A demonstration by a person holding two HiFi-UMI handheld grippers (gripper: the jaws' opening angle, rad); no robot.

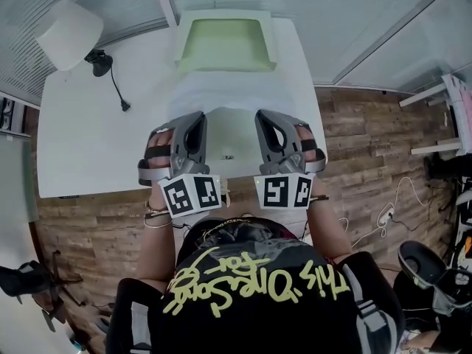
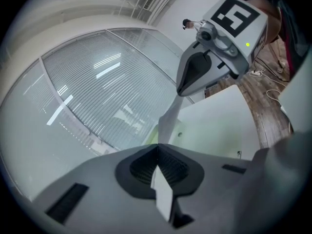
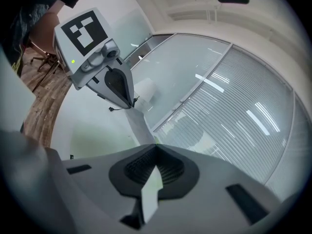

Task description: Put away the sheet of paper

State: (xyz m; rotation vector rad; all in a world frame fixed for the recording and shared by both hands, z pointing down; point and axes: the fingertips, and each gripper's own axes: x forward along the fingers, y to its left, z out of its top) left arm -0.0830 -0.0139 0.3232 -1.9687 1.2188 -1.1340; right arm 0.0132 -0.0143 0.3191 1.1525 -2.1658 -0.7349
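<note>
Fingers point(image 2: 139, 167) of left gripper point(image 2: 157, 147) and right gripper point(image 3: 156, 147) pinch shut on thin white paper point(image 1: 230, 124).

A: Your left tongs point(image 2: 157, 149) are pressed together on a corner of the sheet of paper point(image 2: 168, 118). A white strip of it sticks out toward the camera between the ribbed pads.

B: From there the sheet rises, narrow and edge-on, to your right tongs point(image 2: 181, 91) at upper right. Their dark tips pinch its far end, under the marker cube point(image 2: 237, 14).

A: Below the sheet you have the white surface point(image 2: 219, 126), with wooden floor point(image 2: 265, 106) at its right.

B: To your left, slatted blinds point(image 2: 112, 91) fill the glass wall.
</note>
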